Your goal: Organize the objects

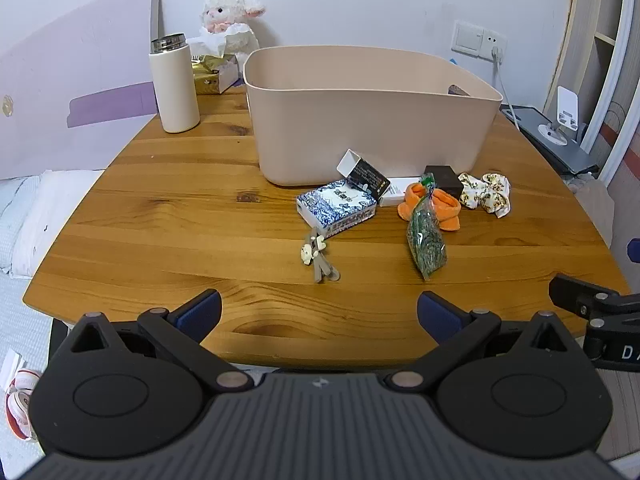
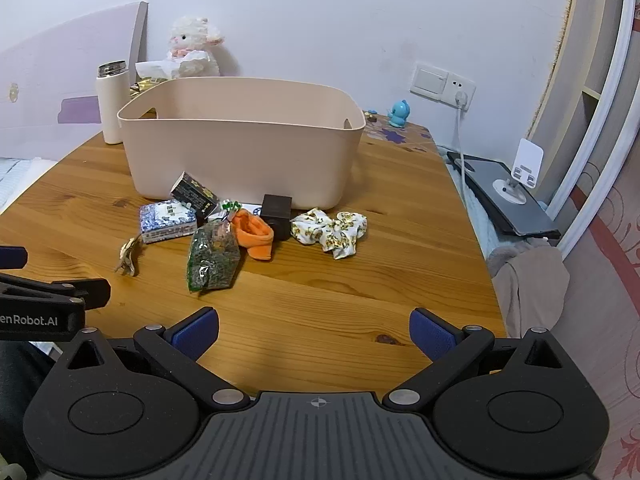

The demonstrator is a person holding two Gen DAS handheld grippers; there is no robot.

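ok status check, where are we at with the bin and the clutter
Left gripper and right gripper open, empty. Small things on the table before the bin. Nothing blocking.

Right gripper spread wide, empty, above the table edge. Ahead: green packet, orange sock, bin beyond.

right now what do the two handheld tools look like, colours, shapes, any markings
Both match: the left tool and the right tool have matte black bodies with two round discs, black linkage bars with silver rivets, and blue pads on the fingers. A ribbed grey centre plate carries a small crosshair mark. In the right wrist view the left tool's side reads "enRobot.AI" in white. No cables, hands or sleeves show.
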